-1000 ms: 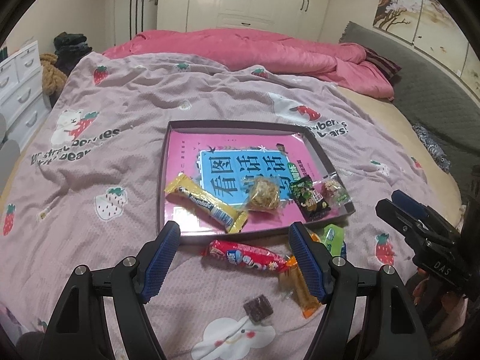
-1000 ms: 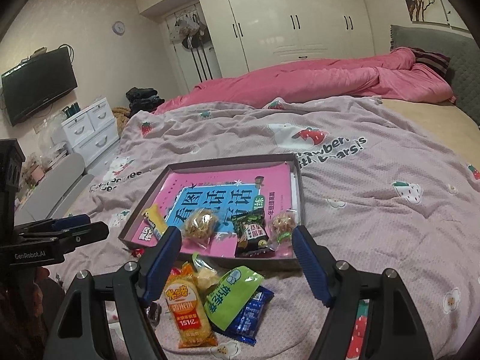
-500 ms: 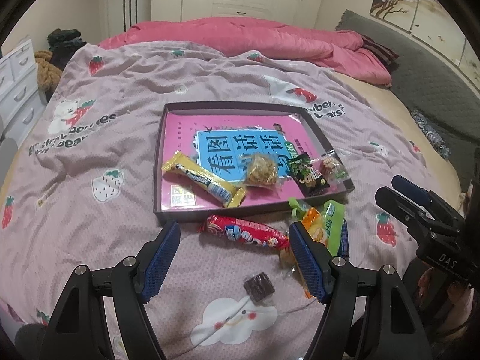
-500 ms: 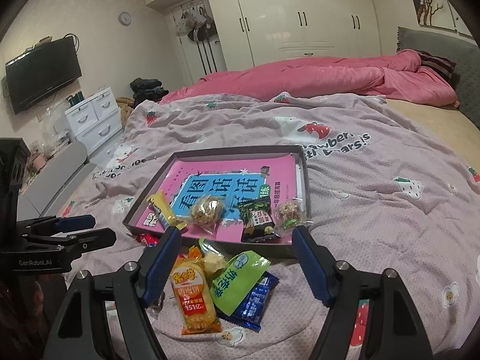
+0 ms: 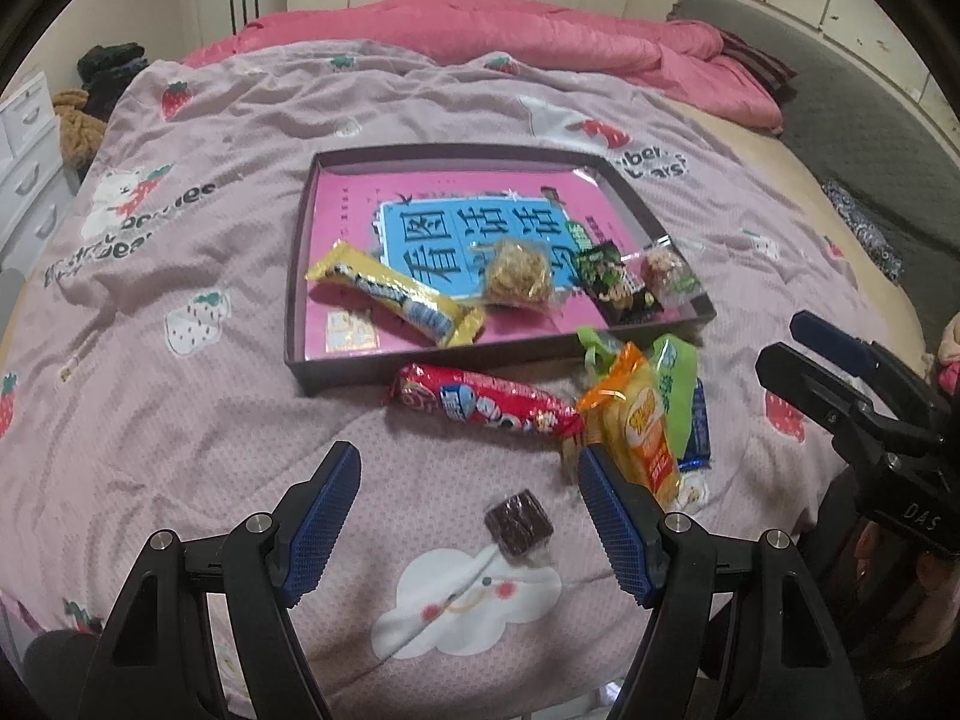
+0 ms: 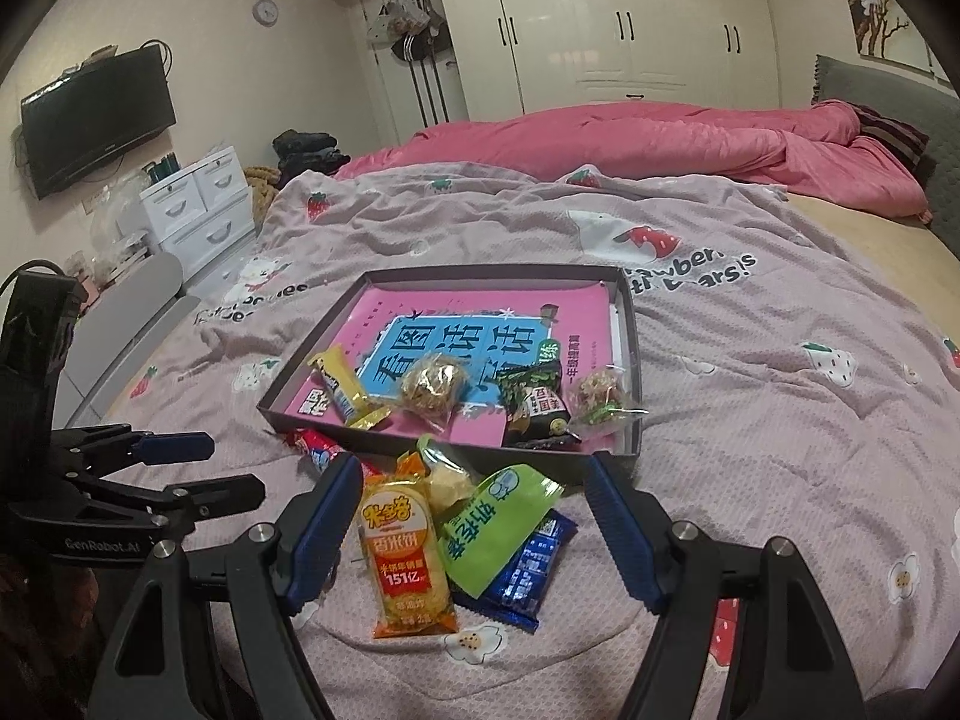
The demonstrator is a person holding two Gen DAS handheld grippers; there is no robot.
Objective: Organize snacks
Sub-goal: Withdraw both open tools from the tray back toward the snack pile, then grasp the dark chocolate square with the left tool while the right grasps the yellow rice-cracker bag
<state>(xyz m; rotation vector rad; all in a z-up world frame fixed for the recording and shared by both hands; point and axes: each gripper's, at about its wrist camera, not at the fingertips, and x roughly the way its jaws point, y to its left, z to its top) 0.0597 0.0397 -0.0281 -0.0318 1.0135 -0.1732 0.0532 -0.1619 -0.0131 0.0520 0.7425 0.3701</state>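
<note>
A dark shallow box (image 5: 354, 369) (image 6: 627, 324) on the bed holds a pink book, a yellow bar (image 5: 396, 300), a round cake packet (image 5: 519, 273), a dark green packet (image 5: 615, 288) and a clear packet (image 5: 669, 276). In front of it lie a red packet (image 5: 486, 405), an orange packet (image 6: 405, 552), a green packet (image 6: 495, 525), a blue packet (image 6: 528, 567) and a small brown sweet (image 5: 519, 522). My left gripper (image 5: 468, 480) is open above the sweet. My right gripper (image 6: 471, 492) is open over the orange and green packets.
The purple strawberry blanket (image 5: 180, 240) covers the bed, with a pink duvet (image 6: 660, 144) bunched at the far end. White drawers (image 6: 198, 210) and a wall television (image 6: 99, 120) stand to the left. A grey headboard (image 5: 852, 114) runs along the right.
The left gripper has sunk and tipped further down, so the box and packets sit higher in its view and the brown sweet lies between its fingers. The right gripper has hardly moved.
</note>
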